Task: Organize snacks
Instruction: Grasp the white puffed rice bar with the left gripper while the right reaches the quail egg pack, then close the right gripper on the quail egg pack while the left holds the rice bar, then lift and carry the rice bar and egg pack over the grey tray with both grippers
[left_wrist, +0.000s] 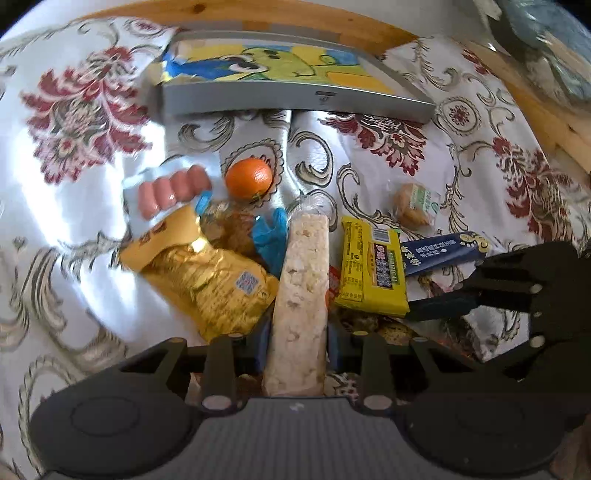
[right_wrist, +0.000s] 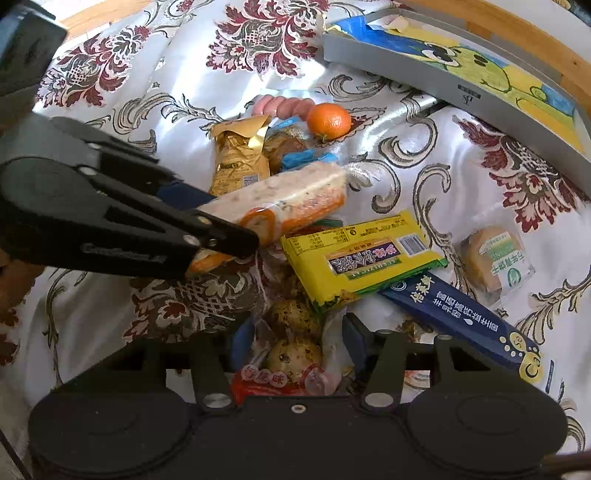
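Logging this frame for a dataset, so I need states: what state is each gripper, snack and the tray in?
left gripper: shut on rice bar
rice bar: held
right gripper: open around egg pack
egg pack: lying, ungripped
tray: holds no snacks
orange: loose on cloth

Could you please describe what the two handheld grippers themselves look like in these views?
Both are matte black plastic. The left gripper has angular cut-out linkage arms, silver rivets, faint embossed lettering along its side and blue pads on its fingers. The right gripper matches: ribbed dark base, round housings either side, silver pins, blue pads. No cables or sleeves show.
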